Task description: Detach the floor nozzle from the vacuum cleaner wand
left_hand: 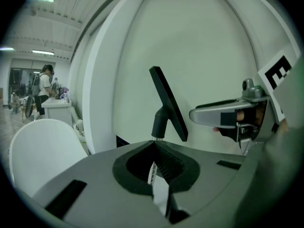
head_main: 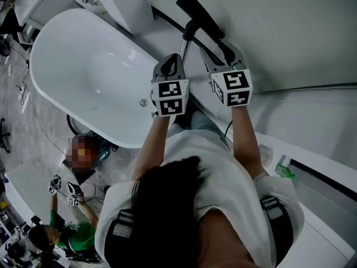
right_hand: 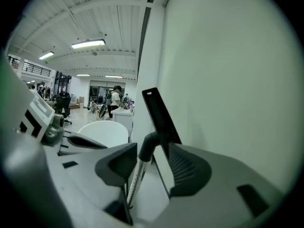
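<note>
Grey hand-held left gripper [head_main: 173, 59], at about eleven o'clock from the person's head, has its jaws closed tight on the slim silver ribbed metal wand [left_hand: 152, 171], which runs up through the hollow between the black pads. Just beside it at three o'clock, the matching right gripper [right_hand: 153, 148] stands with jaws apart. The wand passes between them, nearer the nine o'clock pad, with a clear gap to the three o'clock pad. Beyond both sets of tips, at twelve o'clock, the wand's top sits in a black elbow socket, so the long flat black plastic floor nozzle [head_main: 203, 17] is joined to it, tilted before the plain white wall [head_main: 290, 32]. Farther off at ten o'clock lies an oval glossy white bathtub [head_main: 83, 66].
</note>
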The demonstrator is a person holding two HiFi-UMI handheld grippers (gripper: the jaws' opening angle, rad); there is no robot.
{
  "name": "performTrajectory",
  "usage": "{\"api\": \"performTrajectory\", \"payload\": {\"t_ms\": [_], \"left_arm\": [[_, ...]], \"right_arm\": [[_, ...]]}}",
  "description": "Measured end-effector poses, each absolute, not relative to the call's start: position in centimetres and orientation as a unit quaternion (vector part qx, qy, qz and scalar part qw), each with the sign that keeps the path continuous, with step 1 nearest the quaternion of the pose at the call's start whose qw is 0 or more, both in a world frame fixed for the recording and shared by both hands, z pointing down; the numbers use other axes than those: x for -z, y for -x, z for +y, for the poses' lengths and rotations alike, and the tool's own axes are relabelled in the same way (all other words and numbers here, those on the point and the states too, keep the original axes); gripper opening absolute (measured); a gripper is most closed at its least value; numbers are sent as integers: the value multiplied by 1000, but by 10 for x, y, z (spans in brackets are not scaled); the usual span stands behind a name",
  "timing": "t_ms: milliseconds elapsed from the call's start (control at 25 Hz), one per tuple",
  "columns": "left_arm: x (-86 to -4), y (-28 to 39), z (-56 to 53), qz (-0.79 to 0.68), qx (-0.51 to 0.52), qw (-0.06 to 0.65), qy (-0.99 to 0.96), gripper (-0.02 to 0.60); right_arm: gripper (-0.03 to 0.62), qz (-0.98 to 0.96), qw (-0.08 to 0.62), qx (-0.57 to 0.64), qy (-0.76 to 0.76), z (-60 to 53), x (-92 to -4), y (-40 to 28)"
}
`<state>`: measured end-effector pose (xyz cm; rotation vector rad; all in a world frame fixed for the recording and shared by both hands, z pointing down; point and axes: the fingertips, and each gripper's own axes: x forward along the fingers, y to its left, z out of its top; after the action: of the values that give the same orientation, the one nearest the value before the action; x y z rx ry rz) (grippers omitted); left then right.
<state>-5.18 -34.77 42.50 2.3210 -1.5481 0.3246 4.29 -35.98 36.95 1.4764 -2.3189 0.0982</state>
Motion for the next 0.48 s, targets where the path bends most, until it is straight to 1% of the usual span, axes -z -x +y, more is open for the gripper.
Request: {"api": "performTrajectory", "payload": {"t_ms": [80,160,320,480], "left_arm": [[-427,52,-356,-550,-114,168,-810,0],[-429,54,-360,-556,-115,171,-805,0],[-433,55,-368,-564,-119,175,-799,0],[-437,54,-376,-569,-120,179,-793,0]], "right_arm": [[207,-828,207,-15,-521,-372,-366,-46],[241,-827,239,6,-510,-380,-370,-47],[261,-828,258,22,-497,-396,-371,-52],[284,-826,294,39,-479,-411,-379,-55]]}}
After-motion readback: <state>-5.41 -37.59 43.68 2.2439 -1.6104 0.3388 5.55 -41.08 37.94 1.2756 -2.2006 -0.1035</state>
